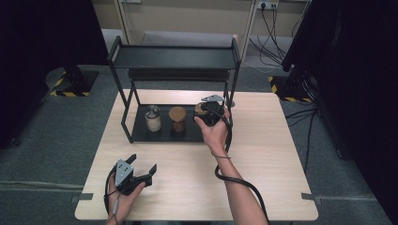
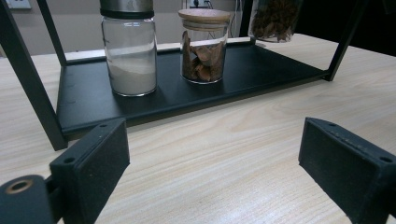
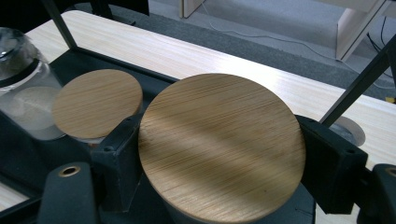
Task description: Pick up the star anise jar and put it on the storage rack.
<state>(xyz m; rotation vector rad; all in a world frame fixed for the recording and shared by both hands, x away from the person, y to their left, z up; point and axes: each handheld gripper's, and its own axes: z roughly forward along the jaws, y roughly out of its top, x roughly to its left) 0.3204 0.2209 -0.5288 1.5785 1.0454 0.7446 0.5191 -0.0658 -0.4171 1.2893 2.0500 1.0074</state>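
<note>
1. Near edge of the table: the left gripper rests by the near left corner, its jaws wide apart and empty, pointing toward the black rack
2. Midway back, on the rack's bottom shelf: a metal-capped jar of white powder stands at the left end, a wooden-lidded jar of brown pieces just beside it in the middle
3. At the shelf's right end: the right gripper clamps the third jar from both sides at or just under its wooden lid
4. The jar looks like glass: stiff, smooth, breakable, with some weight. The lid may only sit loose, so a hold on the glass wall below it would likely be safer than on the lid's rim
</note>
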